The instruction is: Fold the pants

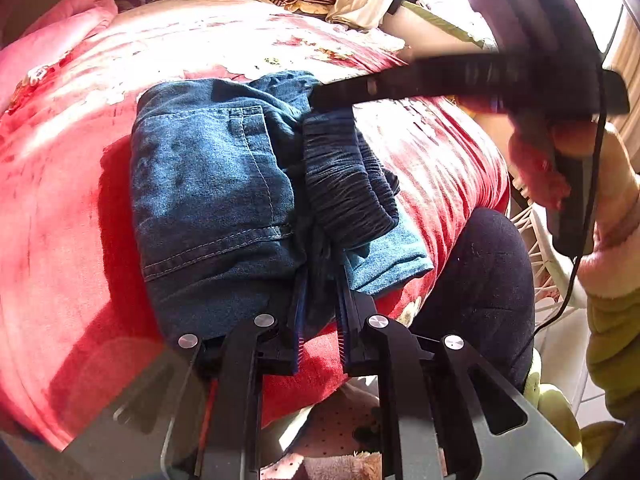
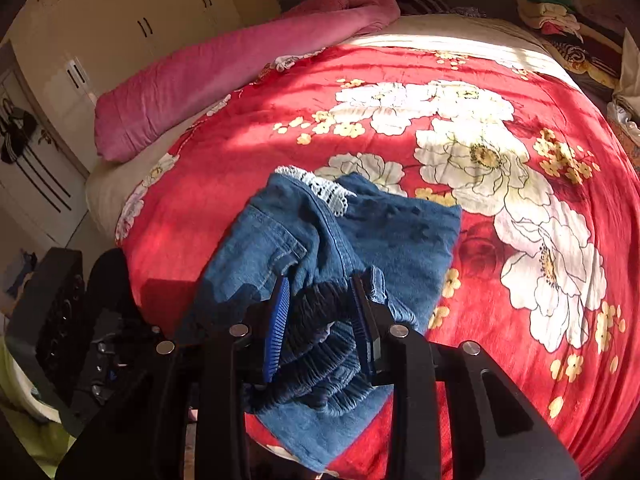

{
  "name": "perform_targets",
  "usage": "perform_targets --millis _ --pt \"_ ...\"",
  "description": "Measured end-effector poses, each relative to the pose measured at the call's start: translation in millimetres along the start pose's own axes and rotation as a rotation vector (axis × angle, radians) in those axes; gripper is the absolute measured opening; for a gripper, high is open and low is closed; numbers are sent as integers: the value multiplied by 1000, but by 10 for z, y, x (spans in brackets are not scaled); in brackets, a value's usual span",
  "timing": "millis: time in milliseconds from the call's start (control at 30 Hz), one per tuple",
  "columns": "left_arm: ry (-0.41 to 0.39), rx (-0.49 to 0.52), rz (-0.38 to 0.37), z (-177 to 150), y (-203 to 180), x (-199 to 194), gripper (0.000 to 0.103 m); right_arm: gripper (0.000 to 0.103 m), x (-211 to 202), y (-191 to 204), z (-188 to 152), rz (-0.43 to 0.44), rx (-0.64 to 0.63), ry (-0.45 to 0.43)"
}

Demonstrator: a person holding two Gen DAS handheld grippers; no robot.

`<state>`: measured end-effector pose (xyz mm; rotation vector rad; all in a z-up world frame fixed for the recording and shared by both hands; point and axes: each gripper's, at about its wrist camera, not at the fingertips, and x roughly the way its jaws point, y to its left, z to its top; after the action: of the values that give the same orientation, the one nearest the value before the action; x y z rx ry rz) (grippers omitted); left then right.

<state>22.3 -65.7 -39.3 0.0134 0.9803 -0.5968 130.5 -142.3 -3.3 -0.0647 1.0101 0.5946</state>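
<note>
1. Closest to you, your left gripper (image 1: 322,292) has its ribbed pads pinched nearly together on a fold of the denim pants (image 1: 208,184) at the near bed edge; the pinched cloth sits in shadow, so how many layers it holds is hard to make out.
2. Your right gripper (image 2: 320,304) stands partly open, its blue ridged pads either side of the dark, gathered elastic waistband (image 2: 320,364) without clearly pressing it.
3. The pants lie in a thick, rumpled bundle on the red floral bedspread (image 2: 248,152), coarse blue denim with pale stitched seams and a patch pocket.
4. Only the right wrist view shows the white lace trim (image 2: 320,188) at the bundle's far edge; the left wrist view shows instead your right gripper as a blurred dark bar above the pants.
5. Farther off, a long pink plush pillow (image 2: 208,80) lies along the bed's side, and a stack of folded clothes (image 2: 552,12) is cut off at the frame edge.
</note>
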Motion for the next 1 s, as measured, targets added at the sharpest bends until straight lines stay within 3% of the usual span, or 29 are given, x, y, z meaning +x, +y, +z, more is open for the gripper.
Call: perform_targets --millis 67,300,367,500,667,1000 --pt "0 -3 -3 0 14 -3 7 29 114 -51 -95 -30 4 22" --pt "1 -20 -7 12 65 -18 8 31 171 -132 -226 -3 57 -24" --pt "-1 -26 -8 21 63 -51 10 33 79 -146 -217 25 88 -37" --pt "-28 -17 -1 29 14 -154 28 48 -167 -117 -211 58 128 -97" --pt "-55 -23 33 42 11 -275 31 49 -437 -37 -211 59 135 -155" --pt "-117 -33 84 122 10 -533 45 66 -911 91 -228 37 129 -261"
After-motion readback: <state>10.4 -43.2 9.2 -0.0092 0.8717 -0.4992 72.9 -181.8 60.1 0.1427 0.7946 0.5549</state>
